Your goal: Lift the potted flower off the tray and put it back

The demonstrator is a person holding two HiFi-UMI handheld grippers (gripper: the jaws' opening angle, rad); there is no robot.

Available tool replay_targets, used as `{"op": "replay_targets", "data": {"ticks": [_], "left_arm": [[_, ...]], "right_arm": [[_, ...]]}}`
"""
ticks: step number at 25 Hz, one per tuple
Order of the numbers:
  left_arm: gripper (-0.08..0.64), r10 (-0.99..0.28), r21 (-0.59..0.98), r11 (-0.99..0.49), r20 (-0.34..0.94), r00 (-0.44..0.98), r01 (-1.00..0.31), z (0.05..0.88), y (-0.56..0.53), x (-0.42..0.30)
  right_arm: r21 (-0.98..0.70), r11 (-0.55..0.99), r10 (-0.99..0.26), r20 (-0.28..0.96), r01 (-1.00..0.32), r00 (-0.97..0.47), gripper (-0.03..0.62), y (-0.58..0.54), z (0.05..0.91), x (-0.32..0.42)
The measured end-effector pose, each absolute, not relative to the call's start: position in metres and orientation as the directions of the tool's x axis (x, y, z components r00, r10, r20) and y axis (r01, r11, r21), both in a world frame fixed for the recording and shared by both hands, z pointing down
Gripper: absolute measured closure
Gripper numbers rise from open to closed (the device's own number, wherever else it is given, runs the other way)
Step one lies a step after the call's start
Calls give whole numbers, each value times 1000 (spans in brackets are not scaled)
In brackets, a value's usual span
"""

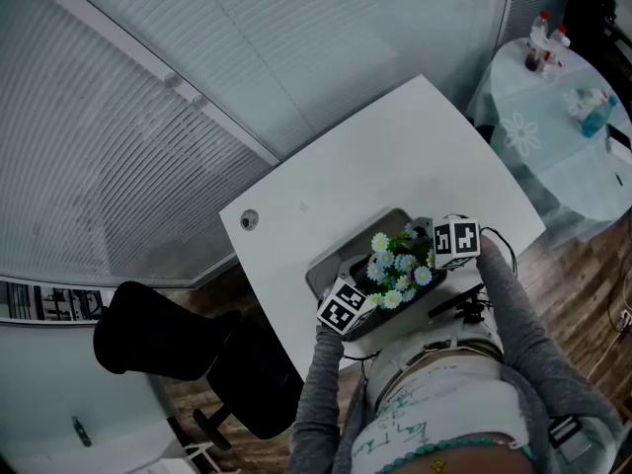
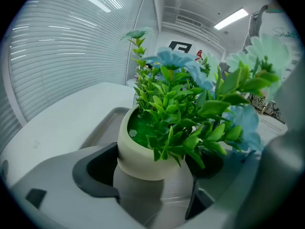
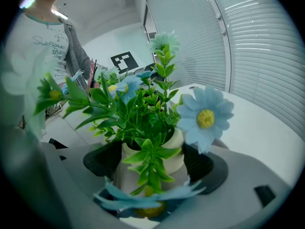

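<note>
Over the grey tray (image 1: 334, 261) on the white table (image 1: 395, 156), your left gripper (image 2: 152, 170) and right gripper (image 3: 152, 164) each clamp the potted flower (image 1: 398, 263) from opposite sides; whether it touches the tray, you cannot tell.

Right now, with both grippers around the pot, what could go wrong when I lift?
The left gripper and right gripper squeeze the pot by its rounded wall from opposite sides; lifting unevenly could tilt or slip it. Leaves and a petal droop beside the right gripper's pads and could get crushed.
</note>
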State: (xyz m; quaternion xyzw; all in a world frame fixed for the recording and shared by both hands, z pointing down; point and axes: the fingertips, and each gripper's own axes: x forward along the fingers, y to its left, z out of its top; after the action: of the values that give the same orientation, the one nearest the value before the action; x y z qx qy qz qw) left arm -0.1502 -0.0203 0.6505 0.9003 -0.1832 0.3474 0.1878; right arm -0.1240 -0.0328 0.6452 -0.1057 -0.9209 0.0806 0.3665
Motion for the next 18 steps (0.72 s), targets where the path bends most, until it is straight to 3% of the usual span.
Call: {"op": "replay_targets", "data": {"ticks": [18], "left_arm": [[117, -196, 232, -856, 682, 705, -462, 650, -21, -151]], "right_arm": [[-223, 965, 252, 660, 136, -708, 209, -33, 645, -124]]}}
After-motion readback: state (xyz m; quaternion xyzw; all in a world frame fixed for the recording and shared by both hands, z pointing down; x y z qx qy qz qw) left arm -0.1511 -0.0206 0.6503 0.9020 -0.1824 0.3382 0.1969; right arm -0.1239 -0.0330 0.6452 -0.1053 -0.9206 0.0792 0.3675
